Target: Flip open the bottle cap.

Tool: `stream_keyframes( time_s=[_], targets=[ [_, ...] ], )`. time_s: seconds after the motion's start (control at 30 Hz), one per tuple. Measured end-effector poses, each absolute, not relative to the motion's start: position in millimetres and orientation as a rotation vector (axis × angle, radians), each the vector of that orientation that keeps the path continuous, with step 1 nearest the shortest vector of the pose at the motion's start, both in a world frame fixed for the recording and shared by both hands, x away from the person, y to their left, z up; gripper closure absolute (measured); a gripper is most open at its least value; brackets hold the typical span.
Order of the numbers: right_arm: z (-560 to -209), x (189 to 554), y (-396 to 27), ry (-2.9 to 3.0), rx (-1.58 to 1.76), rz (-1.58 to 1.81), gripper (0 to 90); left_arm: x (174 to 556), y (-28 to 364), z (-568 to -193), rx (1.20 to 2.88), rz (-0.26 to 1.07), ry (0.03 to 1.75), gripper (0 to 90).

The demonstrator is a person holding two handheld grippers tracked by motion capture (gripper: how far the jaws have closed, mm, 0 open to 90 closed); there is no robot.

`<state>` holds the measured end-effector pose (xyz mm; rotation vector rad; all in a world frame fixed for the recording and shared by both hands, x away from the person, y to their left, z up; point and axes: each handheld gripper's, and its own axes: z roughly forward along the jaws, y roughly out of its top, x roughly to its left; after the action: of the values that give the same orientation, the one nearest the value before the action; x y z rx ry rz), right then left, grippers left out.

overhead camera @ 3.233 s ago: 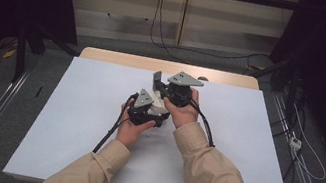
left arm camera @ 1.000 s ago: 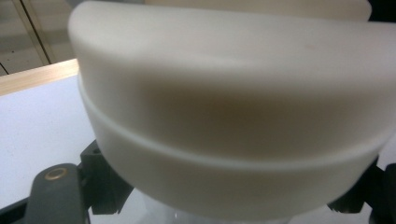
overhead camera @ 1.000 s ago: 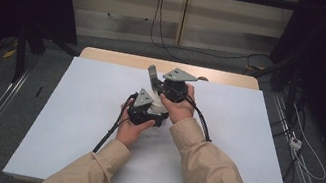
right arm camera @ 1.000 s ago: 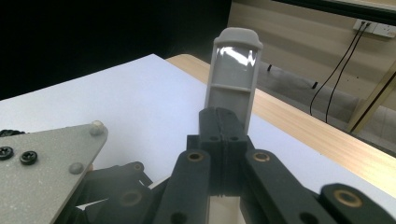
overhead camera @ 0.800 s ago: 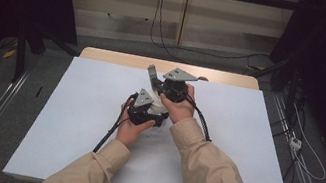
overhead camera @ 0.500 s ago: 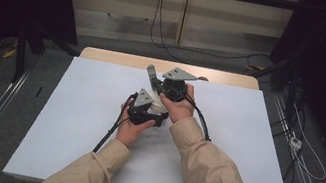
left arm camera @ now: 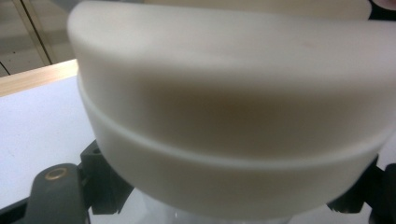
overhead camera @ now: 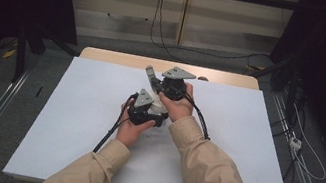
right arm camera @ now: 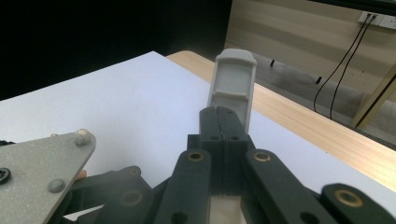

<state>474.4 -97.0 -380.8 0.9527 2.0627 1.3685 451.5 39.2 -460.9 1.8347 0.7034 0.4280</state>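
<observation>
Right gripper (right arm camera: pixel 224 126) clamps a grey clip-like piece (right arm camera: pixel 232 86) pointing to twelve o'clock; left gripper (overhead camera: pixel 149 100), at its seven o'clock, grips a cream-white container (left arm camera: pixel 233 116).

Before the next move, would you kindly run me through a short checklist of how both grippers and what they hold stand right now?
1. Right gripper shut on the grey piece: ok, jaws meet around its lower end.
2. Grey piece upright above the jaws: ok.
3. Left gripper holding the white part: ok, it sits close between the jaws, though the pads are hidden.
4. What the white part is: cannot tell, too close and blurred.
5. Both hands over the white mat: ok.
6. Grippers apart: cannot tell, they sit very close together.
</observation>
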Motion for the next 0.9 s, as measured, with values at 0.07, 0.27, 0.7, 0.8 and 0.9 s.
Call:
stream_keyframes(
  time_s=[0.07,0.27,0.7,0.8,0.9],
  targets=[
    [-381.4,474.6,-96.9,2.064,0.956,1.366,90.0,451.7,39.4,-460.9,1.834,0.426,0.704,18.6],
    [-382.8,475.4,-96.1,2.065,0.957,1.364,90.0,451.7,39.4,-461.0,1.835,0.426,0.704,18.6],
    [-383.2,476.9,-95.5,2.078,0.965,1.355,90.0,451.8,39.3,-461.0,1.834,0.425,0.704,18.6],
    [-383.0,477.1,-94.8,2.080,0.963,1.347,90.0,451.9,39.5,-461.0,1.834,0.424,0.704,18.6],
    [-382.9,477.3,-94.4,2.081,0.967,1.344,90.0,451.7,39.3,-461.0,1.835,0.427,0.704,18.6]
  ],
)
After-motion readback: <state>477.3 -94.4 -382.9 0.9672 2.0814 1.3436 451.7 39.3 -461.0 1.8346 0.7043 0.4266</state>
